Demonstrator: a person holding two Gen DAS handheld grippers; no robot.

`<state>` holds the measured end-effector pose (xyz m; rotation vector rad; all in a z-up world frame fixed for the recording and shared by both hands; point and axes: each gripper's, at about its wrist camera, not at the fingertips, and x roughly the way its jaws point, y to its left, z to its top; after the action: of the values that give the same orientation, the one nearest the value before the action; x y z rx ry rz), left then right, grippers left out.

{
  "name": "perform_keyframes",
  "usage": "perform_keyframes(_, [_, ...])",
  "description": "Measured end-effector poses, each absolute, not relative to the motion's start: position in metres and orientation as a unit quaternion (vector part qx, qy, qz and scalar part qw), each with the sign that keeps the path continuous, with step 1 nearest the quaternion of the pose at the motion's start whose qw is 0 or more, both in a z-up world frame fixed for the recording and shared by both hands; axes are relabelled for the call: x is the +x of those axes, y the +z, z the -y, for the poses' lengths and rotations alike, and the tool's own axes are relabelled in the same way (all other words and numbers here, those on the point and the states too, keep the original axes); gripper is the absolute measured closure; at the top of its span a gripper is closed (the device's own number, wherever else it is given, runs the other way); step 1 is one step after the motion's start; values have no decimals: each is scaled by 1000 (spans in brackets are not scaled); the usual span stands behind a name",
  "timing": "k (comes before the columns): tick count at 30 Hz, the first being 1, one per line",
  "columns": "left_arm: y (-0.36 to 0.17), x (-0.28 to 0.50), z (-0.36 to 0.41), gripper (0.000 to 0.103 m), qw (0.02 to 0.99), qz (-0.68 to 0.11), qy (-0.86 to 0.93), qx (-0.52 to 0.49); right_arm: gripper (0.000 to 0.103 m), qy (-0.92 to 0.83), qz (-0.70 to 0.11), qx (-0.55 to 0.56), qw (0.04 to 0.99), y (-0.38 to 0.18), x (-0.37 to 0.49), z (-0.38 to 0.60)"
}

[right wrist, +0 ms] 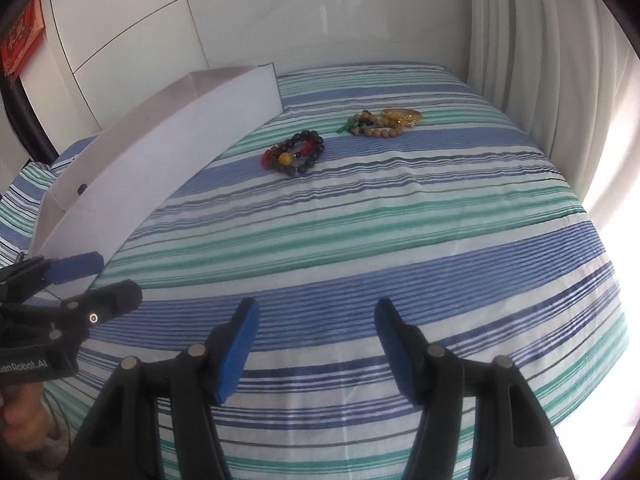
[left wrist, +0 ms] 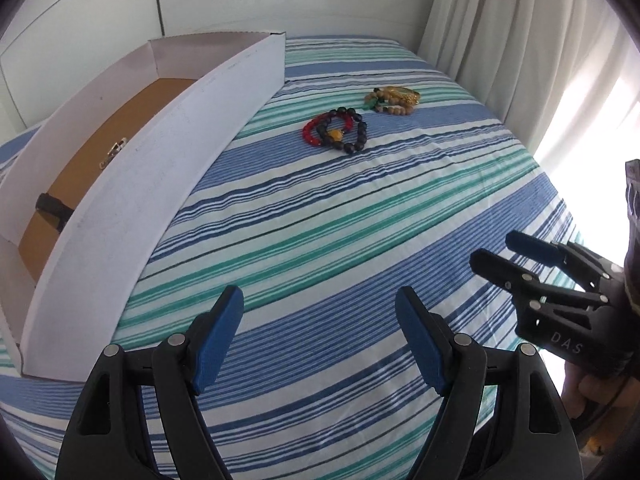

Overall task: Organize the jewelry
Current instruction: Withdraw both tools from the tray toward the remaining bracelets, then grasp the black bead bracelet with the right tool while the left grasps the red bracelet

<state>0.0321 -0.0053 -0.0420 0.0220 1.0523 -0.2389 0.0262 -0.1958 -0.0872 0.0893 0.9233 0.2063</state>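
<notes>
Judging by their looks, we expect the black and red bead bracelets (left wrist: 335, 131) and the far wooden-bead and gold pile (left wrist: 394, 101) to be light, limp and prone to roll, so we would pinch one strand at its near edge. They lie mid-bed on the striped sheet (left wrist: 360, 240), right of the white box (left wrist: 160, 152). Our left gripper (left wrist: 320, 340) and right gripper (right wrist: 316, 340) hover near, jaws wide, empty. Overlapping strands are hard to separate; the small pieces in the box stay unclear.

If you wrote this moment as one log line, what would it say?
left gripper: open, empty | right gripper: open, empty | bracelets: on bedsheet, untouched | box: open
</notes>
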Motion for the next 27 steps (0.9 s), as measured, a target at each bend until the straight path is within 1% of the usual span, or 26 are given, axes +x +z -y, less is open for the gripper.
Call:
perform_keyframes(6, [-44, 44, 2, 23, 858, -502, -110, 9, 42, 108, -449, 64, 885, -85, 79, 202])
perform_keyframes(7, [-45, 45, 1, 23, 857, -503, -109, 10, 43, 113, -450, 64, 884, -85, 86, 200])
perform_keyframes(10, [-50, 47, -3, 23, 854, -510, -102, 9, 62, 151, -453, 55, 877, -87, 119, 184])
perform_keyframes(12, [-51, 48, -7, 23, 852, -514, -98, 4, 66, 174, -461, 52, 869, -90, 137, 172])
perform_keyframes(13, [-51, 48, -8, 23, 852, -514, -97, 2, 71, 194, -461, 45, 865, -90, 148, 163])
perform_keyframes(14, [-50, 49, -10, 23, 853, -513, -94, 1, 74, 207, -457, 38, 864, -90, 154, 155])
perform_keyframes(19, [-47, 49, -15, 23, 855, -511, -89, -4, 74, 231, -454, -27, 860, -101, 190, 120])
perform_keyframes(25, [-51, 49, -18, 23, 852, -516, -88, -6, 74, 204, -463, -113, 855, -127, 213, 102])
perform_keyframes(27, [-52, 50, -21, 23, 851, -518, -87, -8, 83, 207, -471, -125, 848, -130, 211, 102])
